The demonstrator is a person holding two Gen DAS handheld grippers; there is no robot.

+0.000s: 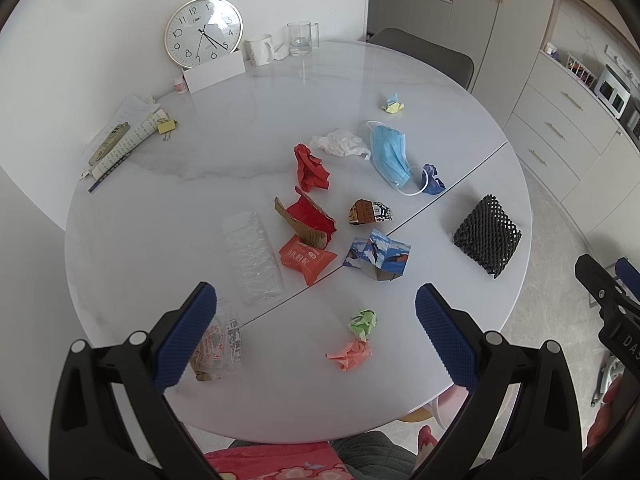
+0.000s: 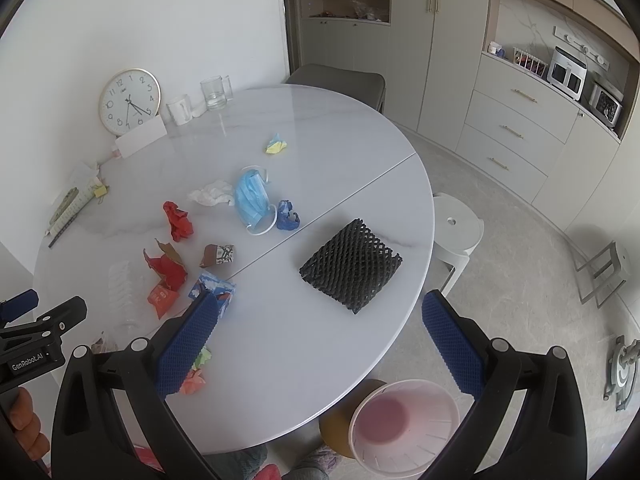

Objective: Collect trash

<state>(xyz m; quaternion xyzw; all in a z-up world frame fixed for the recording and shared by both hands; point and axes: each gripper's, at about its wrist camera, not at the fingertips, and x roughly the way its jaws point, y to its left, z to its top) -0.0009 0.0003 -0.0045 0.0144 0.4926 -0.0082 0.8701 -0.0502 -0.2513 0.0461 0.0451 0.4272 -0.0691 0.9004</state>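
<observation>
While both tools hung wide open and empty above the near edge of the desk (image 2: pixel 360 152), the left tool (image 1: pixel 316 320) faced two crumpled paper wads, one green (image 1: pixel 363 322) touching one pink (image 1: pixel 350 354), between its fingers in its own view. Both looked feather-light, soft and easily crushed, so a pinch across the middle of either would probably do. Further off, the black foam net (image 2: pixel 352 266) near the right tool (image 2: pixel 320 328) looked springy and light, its long axis running diagonally towards the rim. A pink bin (image 2: pixel 404 426) stood on the floor beside the desk.
</observation>
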